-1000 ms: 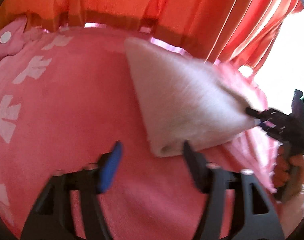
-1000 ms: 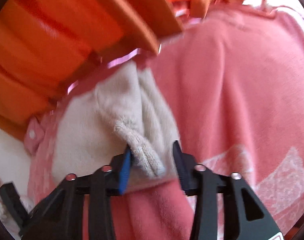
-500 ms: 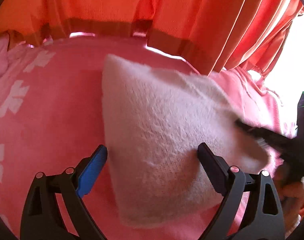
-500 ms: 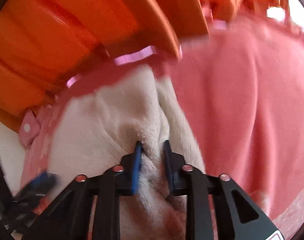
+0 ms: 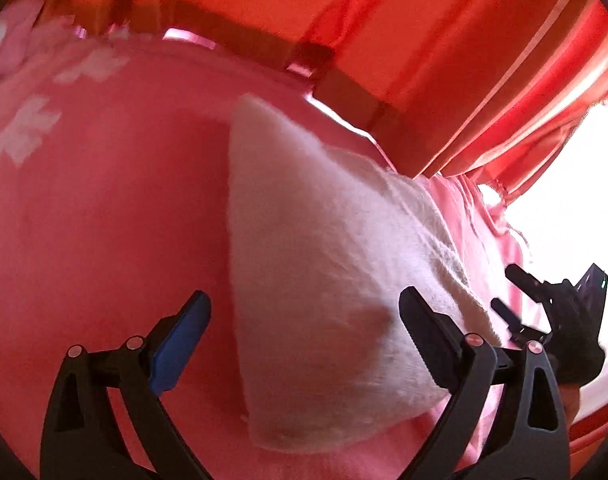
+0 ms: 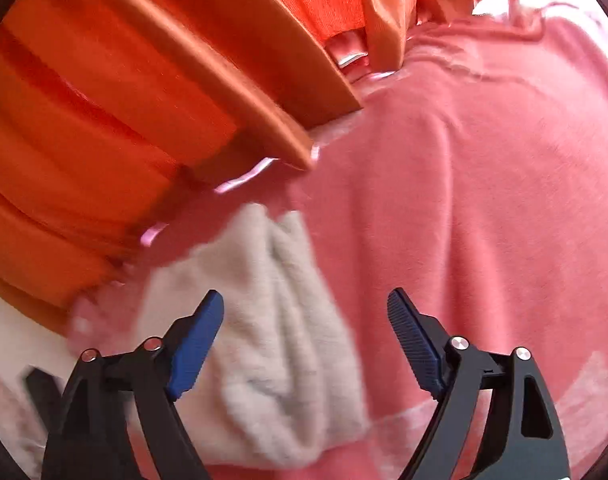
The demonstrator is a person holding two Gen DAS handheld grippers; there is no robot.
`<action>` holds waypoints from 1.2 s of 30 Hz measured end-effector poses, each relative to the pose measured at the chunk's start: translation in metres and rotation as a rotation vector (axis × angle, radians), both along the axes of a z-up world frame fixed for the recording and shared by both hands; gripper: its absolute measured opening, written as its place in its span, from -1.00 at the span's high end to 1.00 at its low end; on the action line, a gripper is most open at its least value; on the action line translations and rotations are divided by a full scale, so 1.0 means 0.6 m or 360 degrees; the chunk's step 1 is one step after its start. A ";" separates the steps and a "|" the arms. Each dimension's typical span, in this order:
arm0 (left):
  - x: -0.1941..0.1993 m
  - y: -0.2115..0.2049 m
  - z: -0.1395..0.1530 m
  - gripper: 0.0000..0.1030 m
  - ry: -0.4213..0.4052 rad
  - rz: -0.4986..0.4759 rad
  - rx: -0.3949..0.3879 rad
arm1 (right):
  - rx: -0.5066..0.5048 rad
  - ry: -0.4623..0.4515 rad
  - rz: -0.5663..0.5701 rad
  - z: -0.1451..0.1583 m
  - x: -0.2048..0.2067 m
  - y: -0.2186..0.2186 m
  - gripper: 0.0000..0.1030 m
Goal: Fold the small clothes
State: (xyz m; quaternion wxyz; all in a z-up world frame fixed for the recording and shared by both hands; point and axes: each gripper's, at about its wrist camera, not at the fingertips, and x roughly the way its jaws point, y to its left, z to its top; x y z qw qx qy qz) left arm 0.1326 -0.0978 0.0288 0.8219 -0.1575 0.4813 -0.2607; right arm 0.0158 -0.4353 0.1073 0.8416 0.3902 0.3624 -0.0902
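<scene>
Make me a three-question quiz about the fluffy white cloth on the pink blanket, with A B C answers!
1. Where does the white cloth lie?
A. on the pink blanket
B. hanging on the curtain
C. on a wooden floor

2. What colour are the curtains?
A. green
B. orange-red
C. black

3. How is the right gripper now?
A. open, pinching nothing
C. out of sight
B. shut on the cloth

Answers:
1 A: the pink blanket shows all around the cloth.
2 B: the folds hanging behind the blanket are orange-red.
3 A: its jaws have just been opening and now stand wide, with the cloth below and no pad pressing it. The left gripper is open too.
</scene>
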 end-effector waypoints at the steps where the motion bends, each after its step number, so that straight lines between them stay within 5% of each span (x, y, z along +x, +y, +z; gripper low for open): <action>1: 0.005 0.003 -0.010 -0.80 0.0052 0.0011 -0.0023 | 0.0032 0.0032 0.0020 -0.007 0.009 0.003 -0.62; 4: 0.007 0.005 -0.023 -0.80 0.0124 0.0026 -0.0088 | 0.0007 0.0074 0.0086 -0.011 0.030 0.025 -0.59; 7: 0.001 -0.003 -0.019 -0.80 0.0071 0.0003 -0.0042 | -0.0192 0.0077 0.0147 0.002 0.058 0.054 -0.56; 9: -0.004 -0.010 -0.017 -0.80 0.0021 -0.0005 0.0014 | -0.0266 0.0167 0.0269 -0.014 0.086 0.075 -0.12; 10: -0.006 -0.012 -0.017 -0.80 0.0007 -0.0008 0.0035 | -0.0303 0.0240 0.0324 -0.026 0.099 0.084 0.63; 15: -0.013 -0.020 -0.013 -0.80 -0.0056 -0.0022 0.0102 | -0.0432 0.0008 0.0197 0.034 0.069 0.071 0.87; 18: -0.021 -0.029 -0.008 -0.80 -0.0106 -0.0065 0.0110 | -0.0396 0.0342 0.0205 -0.044 0.086 0.045 0.95; 22: -0.024 -0.034 -0.016 -0.80 -0.0087 -0.0098 0.0098 | -0.0364 0.0253 0.0186 -0.026 0.070 0.032 0.75; 26: -0.010 -0.024 -0.024 -0.83 -0.0002 -0.0079 -0.0009 | -0.0138 0.0043 0.0020 -0.001 0.038 0.006 -0.54; 32: 0.014 -0.022 -0.064 -0.91 0.0237 -0.0091 -0.0173 | 0.0109 0.0323 0.0162 -0.074 0.086 0.019 -0.58; 36: 0.023 -0.027 -0.070 -0.91 0.0262 -0.0115 -0.0216 | 0.0123 0.0335 0.0248 -0.087 0.101 0.037 -0.69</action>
